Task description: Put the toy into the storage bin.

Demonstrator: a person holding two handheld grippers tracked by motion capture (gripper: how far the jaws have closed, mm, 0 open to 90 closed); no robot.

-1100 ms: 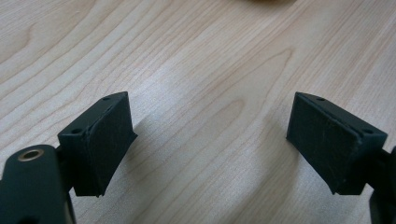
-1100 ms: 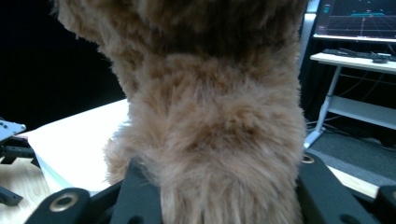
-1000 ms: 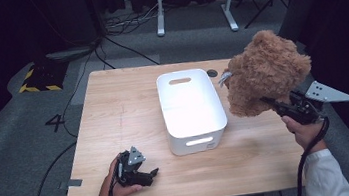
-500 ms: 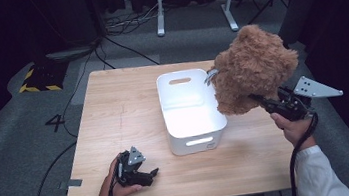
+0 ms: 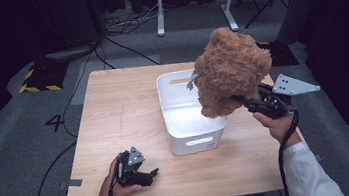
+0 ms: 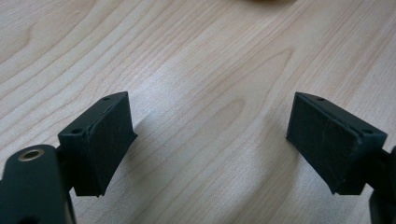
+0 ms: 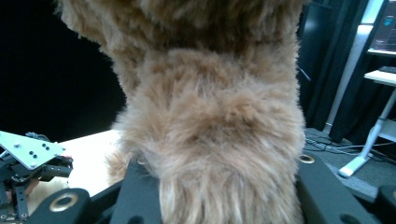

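Black and spread wide with nothing between its jaws, our left gripper (image 5: 141, 170) rests on the wooden table (image 5: 114, 115) near its front edge. Further right stands the white bin (image 5: 185, 122); above its right side our right gripper (image 5: 243, 101) clamps the brown plush toy (image 5: 229, 71), lifted clear.

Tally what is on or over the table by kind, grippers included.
Brown plush teddy bear: 1
White plastic bin: 1
Handheld grippers: 2, the left gripper and the right gripper
Total: 4
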